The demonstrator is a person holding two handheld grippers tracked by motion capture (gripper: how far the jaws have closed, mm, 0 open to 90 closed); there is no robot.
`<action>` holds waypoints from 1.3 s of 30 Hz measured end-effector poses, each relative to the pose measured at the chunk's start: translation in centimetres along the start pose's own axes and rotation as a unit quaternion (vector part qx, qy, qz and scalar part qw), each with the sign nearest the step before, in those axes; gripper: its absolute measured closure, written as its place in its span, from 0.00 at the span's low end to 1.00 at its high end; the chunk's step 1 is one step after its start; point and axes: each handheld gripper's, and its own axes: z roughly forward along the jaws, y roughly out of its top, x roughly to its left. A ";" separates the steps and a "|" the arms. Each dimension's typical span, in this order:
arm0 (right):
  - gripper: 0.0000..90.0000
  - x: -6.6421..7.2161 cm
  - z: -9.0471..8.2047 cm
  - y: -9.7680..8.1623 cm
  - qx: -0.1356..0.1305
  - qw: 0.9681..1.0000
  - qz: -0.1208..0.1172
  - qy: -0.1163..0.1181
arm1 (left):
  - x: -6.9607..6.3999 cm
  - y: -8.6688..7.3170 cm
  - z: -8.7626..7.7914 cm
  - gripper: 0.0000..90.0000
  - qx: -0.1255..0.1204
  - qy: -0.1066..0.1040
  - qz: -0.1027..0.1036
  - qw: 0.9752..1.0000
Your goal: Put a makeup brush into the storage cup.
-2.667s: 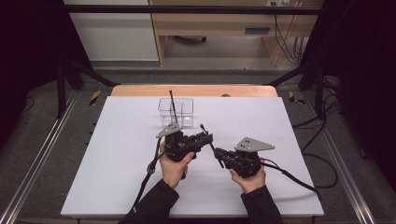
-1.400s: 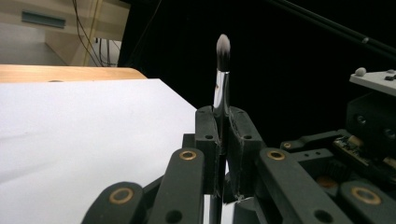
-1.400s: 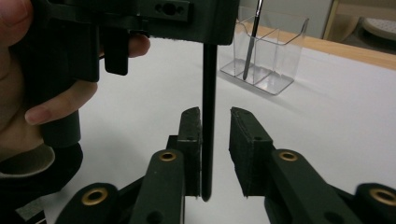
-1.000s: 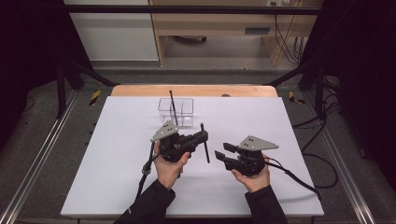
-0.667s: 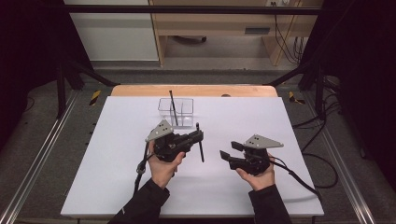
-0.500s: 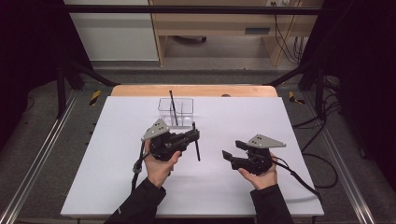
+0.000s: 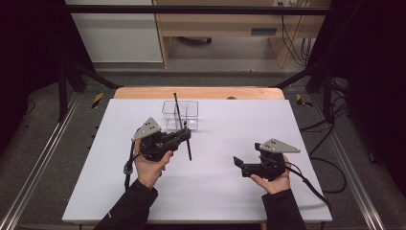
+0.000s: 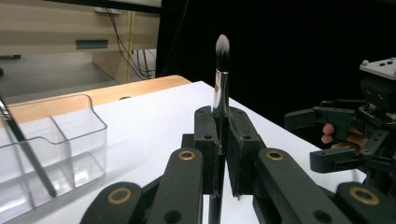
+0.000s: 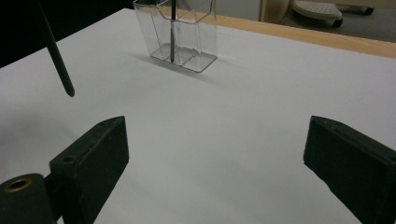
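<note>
**Brush held upright in the left gripper, just short of the clear organizer**

A makeup brush (image 8: 221, 70) is seen clenched between the jaws of the left gripper (image 7: 184, 135), bristle tip up and handle end down, so that its long axis stands close to vertical, with a slight tilt in the high view. The handle end hangs free above the white counter (image 7: 230, 191), as is shown in the right gripper view, where the dark tip (image 9: 58, 60) is seen clear of the surface.

The clear organizer (image 7: 180, 115) stands toward the far edge of the counter, just beyond the left gripper and near it; another thin brush (image 7: 177, 108) is already leaned in one compartment. The move ahead is judged to turn on this: the held brush must be carried a little farther away from the person and lowered along its own axis into an open compartment.

The right gripper (image 7: 238, 165) is well apart at the right; its jaws have just been opening, are spread wide, and nothing is held between them. The left hand is therefore the nearer.
</note>
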 end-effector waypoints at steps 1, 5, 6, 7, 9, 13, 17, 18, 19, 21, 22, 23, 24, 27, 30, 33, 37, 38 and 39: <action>0.06 0.0 0.0 0.0 0.000 1.000 -0.001 -0.001 | 0.1 0.1 -0.1 0.92 0.000 0.003 0.001 1.000; 0.05 -0.2 -0.3 -0.2 -0.001 1.000 -0.002 -0.008 | 0.6 0.5 -0.7 0.92 -0.003 0.012 0.006 1.000; 0.05 -0.2 -0.4 -0.2 -0.001 1.000 -0.002 -0.009 | 0.7 0.6 -0.9 0.92 -0.003 0.014 0.006 1.000; 0.05 -0.3 -0.5 -0.2 0.000 1.000 -0.001 -0.012 | 0.9 0.7 -1.0 0.92 -0.004 0.018 0.008 1.000; 0.05 -0.4 -0.6 -0.3 0.000 1.000 0.002 -0.016 | 1.1 0.9 -1.2 0.92 -0.003 0.024 0.009 1.000; 0.04 -0.7 -0.8 -0.7 0.000 1.000 0.011 -0.018 | 1.6 1.3 -1.4 0.92 0.000 0.035 0.017 0.999; 0.04 -0.9 -0.9 -1.1 -0.002 1.000 0.011 -0.020 | 2.0 1.7 -1.4 0.92 0.001 0.040 0.018 0.999; 0.04 -1.0 -0.9 -1.2 -0.001 1.000 0.011 -0.020 | 2.1 1.8 -1.4 0.92 0.001 0.042 0.019 0.999; 0.04 -1.1 -0.9 -1.2 0.000 1.000 0.013 -0.020 | 2.2 1.9 -1.3 0.92 0.001 0.044 0.019 0.999; 0.04 -1.2 -1.1 -1.4 -0.002 1.000 0.013 -0.022 | 2.3 2.0 -1.3 0.92 0.002 0.046 0.020 0.999; 0.04 -1.2 -1.1 -1.4 -0.003 1.000 0.011 -0.021 | 2.4 2.0 -1.2 0.92 0.003 0.046 0.020 0.999; 0.04 -1.2 -1.2 -1.5 -0.005 1.000 0.013 -0.021 | 2.5 2.1 -1.2 0.92 0.002 0.046 0.021 0.999; 0.04 -1.3 -1.3 -1.5 -0.009 1.000 0.013 -0.021 | 2.5 2.1 -1.2 0.92 0.003 0.047 0.022 0.999; 0.04 -1.4 -1.5 -1.6 -0.012 1.000 0.017 -0.021 | 2.7 2.3 -1.0 0.92 0.004 0.051 0.023 0.998; 0.05 -1.5 -1.6 -1.6 -0.011 1.000 0.018 -0.022 | 2.9 2.6 -0.8 0.92 0.006 0.056 0.027 0.998; 0.05 -1.5 -1.5 -1.7 -0.008 1.000 0.019 -0.022 | 3.1 2.9 -0.5 0.92 0.007 0.060 0.027 0.998; 0.05 -1.5 -1.5 -1.7 -0.009 1.000 0.020 -0.020 | 3.4 3.3 -0.1 0.92 0.008 0.063 0.030 0.998; 0.05 -1.5 -1.5 -1.7 -0.010 1.000 0.019 -0.020 | 3.5 3.4 0.1 0.92 0.010 0.062 0.030 0.998; 0.05 -1.5 -1.5 -1.7 -0.011 1.000 0.019 -0.020 | 3.6 3.5 0.2 0.92 0.011 0.063 0.031 0.997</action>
